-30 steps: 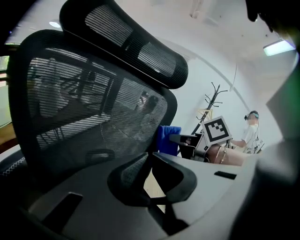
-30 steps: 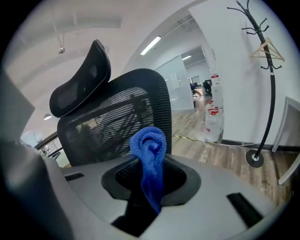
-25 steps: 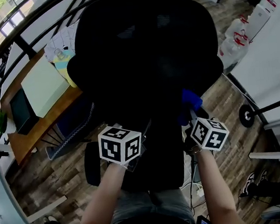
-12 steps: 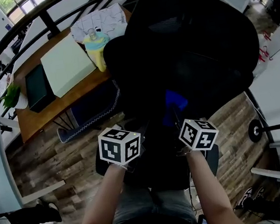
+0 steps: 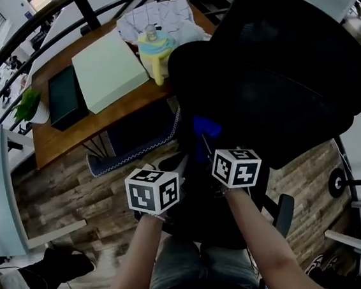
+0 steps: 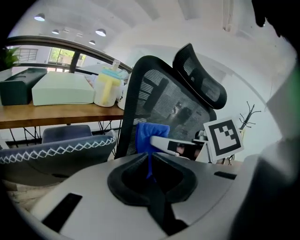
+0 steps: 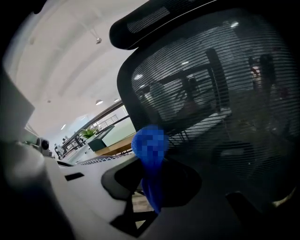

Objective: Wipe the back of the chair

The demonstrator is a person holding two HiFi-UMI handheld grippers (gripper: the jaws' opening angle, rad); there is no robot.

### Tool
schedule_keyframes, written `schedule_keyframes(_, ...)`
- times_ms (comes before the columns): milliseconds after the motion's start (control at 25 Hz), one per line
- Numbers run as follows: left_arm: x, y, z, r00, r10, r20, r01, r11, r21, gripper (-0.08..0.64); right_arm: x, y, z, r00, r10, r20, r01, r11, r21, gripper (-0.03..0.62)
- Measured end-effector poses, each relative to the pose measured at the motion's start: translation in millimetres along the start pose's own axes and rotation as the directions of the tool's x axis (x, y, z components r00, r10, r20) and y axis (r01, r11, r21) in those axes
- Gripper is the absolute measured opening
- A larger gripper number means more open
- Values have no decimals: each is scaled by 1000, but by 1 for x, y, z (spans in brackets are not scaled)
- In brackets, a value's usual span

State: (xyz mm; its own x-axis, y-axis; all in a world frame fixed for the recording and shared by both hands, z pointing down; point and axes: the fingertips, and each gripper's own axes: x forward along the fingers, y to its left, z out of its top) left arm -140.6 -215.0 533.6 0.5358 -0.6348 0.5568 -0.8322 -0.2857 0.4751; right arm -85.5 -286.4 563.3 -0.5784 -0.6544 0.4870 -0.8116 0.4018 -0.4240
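Note:
The black mesh office chair (image 5: pixel 287 65) fills the upper right of the head view, its back turned to me. My right gripper (image 5: pixel 204 141) is shut on a blue cloth (image 5: pixel 205 127), which sits low at the left edge of the chair back. In the right gripper view the cloth (image 7: pixel 150 145) bunches out of the jaws against the mesh back (image 7: pixel 211 93). My left gripper (image 5: pixel 178 168) hangs lower left of the cloth, shut and empty. Over its jaws, the left gripper view shows the cloth (image 6: pixel 151 133) and the chair back (image 6: pixel 159 93).
A wooden desk (image 5: pixel 70 130) stands left of the chair with a pale green box (image 5: pixel 105 71), a dark box (image 5: pixel 65 98), a yellow bottle (image 5: pixel 156 56), papers (image 5: pixel 154 18) and a plant (image 5: pixel 32 105). A dark seat with white zigzag trim (image 5: pixel 136 145) sits under the desk. A black railing (image 5: pixel 83 10) arcs behind.
My right gripper has carried the blue cloth leftward across the chair back, from its right side to its left edge. The head view has swung, so the chair now sits further right.

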Motion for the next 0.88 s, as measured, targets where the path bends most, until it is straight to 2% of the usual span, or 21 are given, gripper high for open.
schedule_keyframes(240,-3,14,-1,1000,23,-3,-23,999,-22,34,24,-1,1,1000,-7,-16,7,1000,5,106)
schedule_keyframes(480,3,12,-7,999,25,-39,-24,1000,4,34,21,-23,4,999,-43,-28,43,999,5,106)
schedule_keyframes(880,27,-25,-13,996,-37,-83,42,998,53,34,-20,-69,2,991,-136,4,136,990,39,106)
